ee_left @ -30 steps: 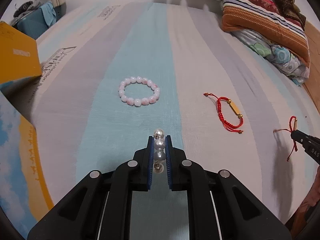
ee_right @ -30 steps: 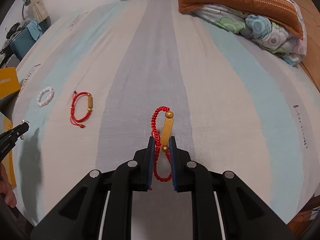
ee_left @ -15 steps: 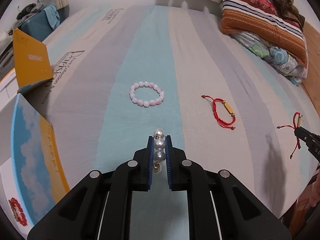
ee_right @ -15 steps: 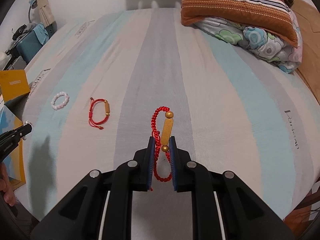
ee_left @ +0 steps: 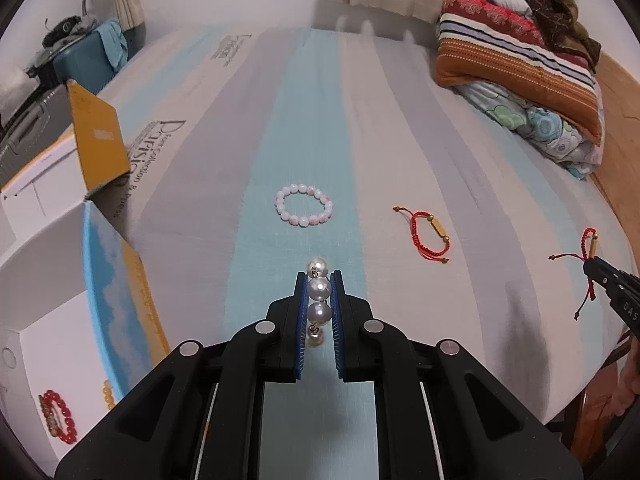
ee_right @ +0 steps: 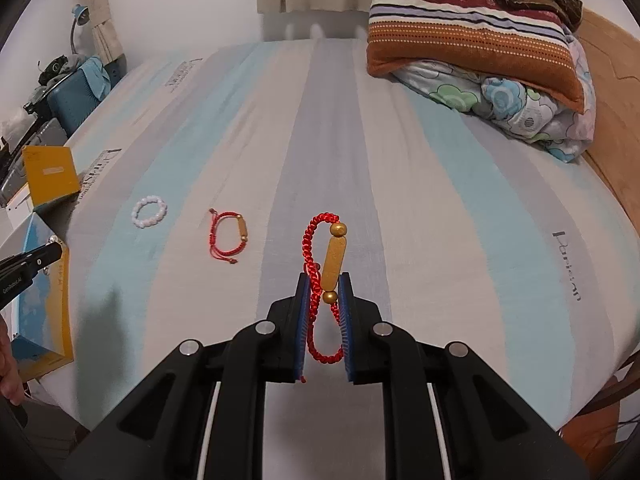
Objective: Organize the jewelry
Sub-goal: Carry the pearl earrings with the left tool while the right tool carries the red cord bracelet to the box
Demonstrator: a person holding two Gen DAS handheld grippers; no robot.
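Jewelry split between my 2 grippers and the bed. My left gripper (ee_left: 319, 286) is pinched on a pearl strand (ee_left: 319, 288): two pearls squeezed betw the blue pads, one poking out past the tips, one hanging below. My right gripper (ee_right: 325, 284) is clamped on a red cord bracelet (ee_right: 325, 280) w/ a gold bar, loop sticking up past the tips, rest drooping betw the fingers. Both held up off the striped bedsheet (ee_left: 400, 128).

On the sheet: pink bead bracelet (ee_left: 304, 211) lies flat, approx straight ahead of the left gripper; a 2nd red cord bracelet (ee_left: 428, 234) lies to its right, apart from it. At left, an open white box (ee_left: 48, 280) w/ a blue-yellow flap; a red bead bracelet (ee_left: 58, 416) sits inside. Pillows and folded quilt (ee_right: 480, 52) piled at the far right of the bed.
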